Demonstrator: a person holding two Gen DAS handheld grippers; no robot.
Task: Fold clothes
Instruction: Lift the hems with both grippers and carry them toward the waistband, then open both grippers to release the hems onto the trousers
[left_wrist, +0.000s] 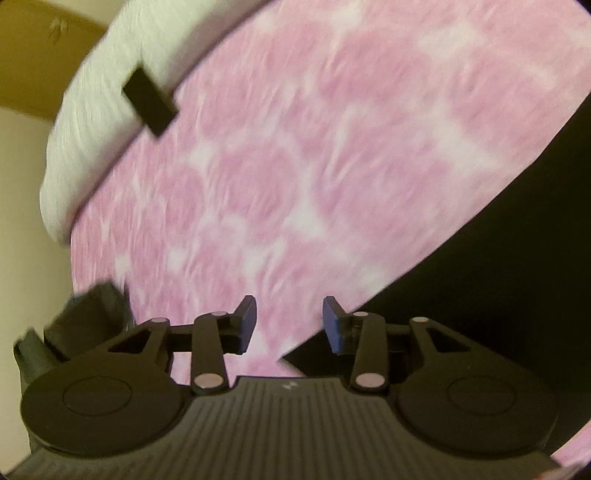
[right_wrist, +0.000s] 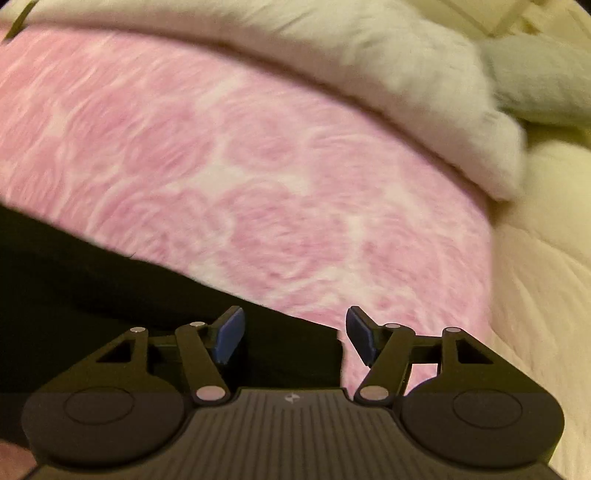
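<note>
The flat black fabric garment (right_wrist: 110, 277) lies on the pink rose-patterned blanket (right_wrist: 240, 166), its edge beneath both empty tools: left tool (left_wrist: 289, 321) part-open, right tool (right_wrist: 294, 336) wider

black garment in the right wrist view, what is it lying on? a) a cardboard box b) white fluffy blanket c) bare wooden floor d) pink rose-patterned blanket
d: the black garment lies flat on the pink rose-patterned blanket, its edge running diagonally across the pink; the white fluffy blanket sits farther back, apart from it.
</note>
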